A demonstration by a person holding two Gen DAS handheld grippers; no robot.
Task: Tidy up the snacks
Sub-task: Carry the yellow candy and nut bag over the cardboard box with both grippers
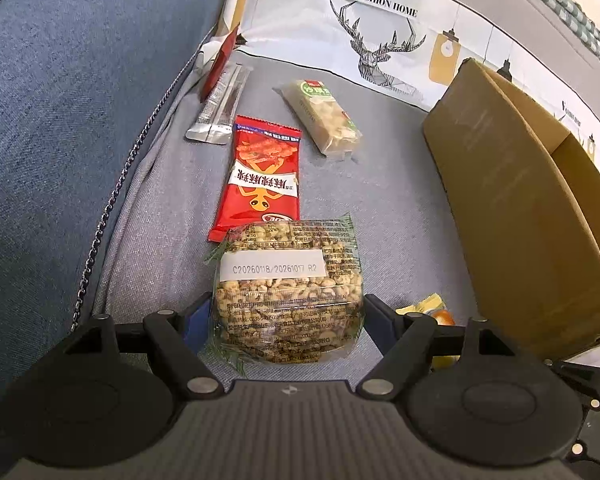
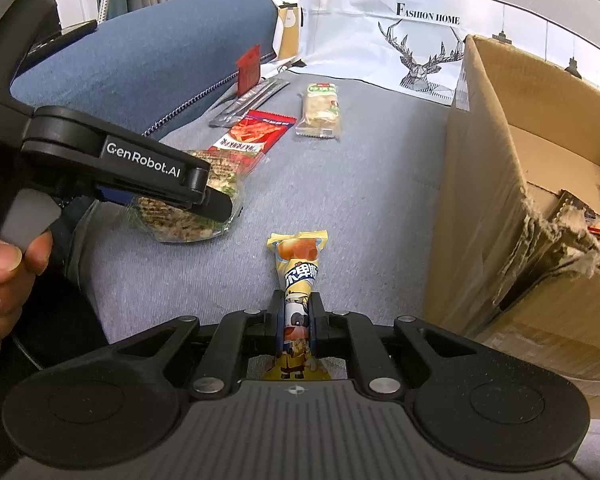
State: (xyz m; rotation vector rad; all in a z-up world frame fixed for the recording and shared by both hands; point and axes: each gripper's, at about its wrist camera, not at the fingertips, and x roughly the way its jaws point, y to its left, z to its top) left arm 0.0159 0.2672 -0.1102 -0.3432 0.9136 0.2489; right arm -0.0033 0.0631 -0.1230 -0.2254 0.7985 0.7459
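My left gripper point(image 1: 287, 312) is shut on a clear pack of puffed grain snack point(image 1: 288, 280), held just above the grey cushion; it also shows in the right wrist view point(image 2: 188, 216). My right gripper point(image 2: 298, 312) is shut on a yellow cartoon snack packet point(image 2: 300, 272), whose tip shows in the left wrist view point(image 1: 428, 308). On the cushion ahead lie a red spicy snack packet point(image 1: 262, 176), a pale cracker pack point(image 1: 322, 116) and a silver stick pack point(image 1: 220, 106).
An open cardboard box point(image 2: 512, 184) stands on the right with some snacks inside. A white "Fashion Home" deer-print bag point(image 2: 380, 36) lies at the back. A blue sofa cushion point(image 1: 60, 120) rises on the left. A small red packet point(image 2: 249, 69) stands by it.
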